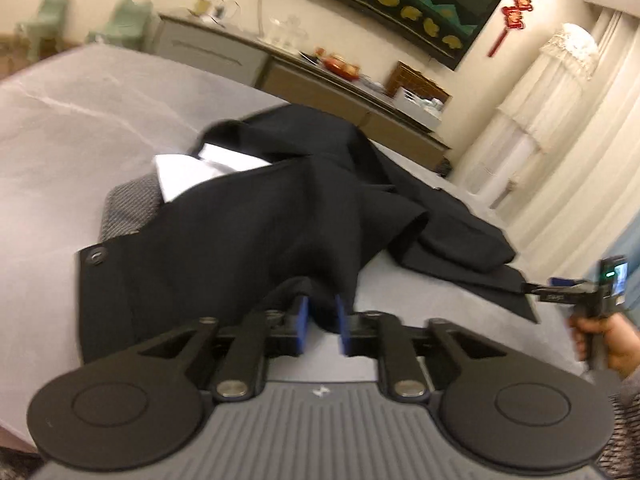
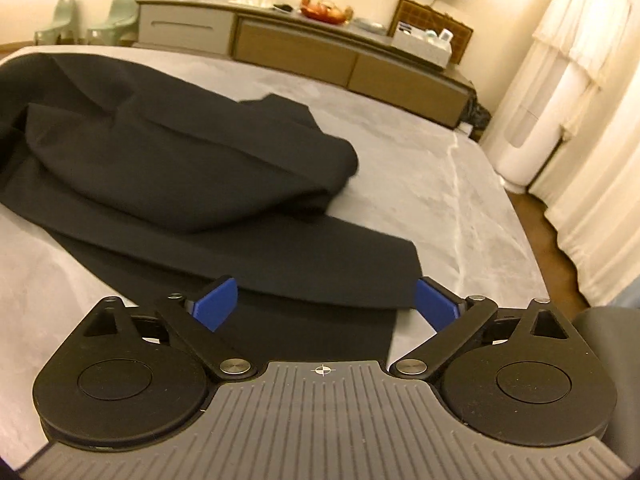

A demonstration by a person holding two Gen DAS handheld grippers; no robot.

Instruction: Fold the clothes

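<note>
A pair of black trousers (image 1: 248,216) lies crumpled on the grey bed (image 1: 80,128), waistband with a metal button near me, white and grey lining showing. My left gripper (image 1: 322,322) is shut on a bunched fold of the trousers and lifts it slightly. My right gripper (image 2: 326,306) is wide open, its blue pads (image 2: 216,306) on either side of the trouser leg end (image 2: 320,272), which lies flat on the bed (image 2: 440,184). The right gripper also shows in the left wrist view (image 1: 544,290), at the leg end.
A long low cabinet (image 2: 300,52) with dishes and boxes stands along the far wall. Two pale green small chairs (image 2: 116,16) stand at the far left. White curtains (image 2: 592,120) and a white tower appliance (image 2: 532,132) stand right of the bed's edge.
</note>
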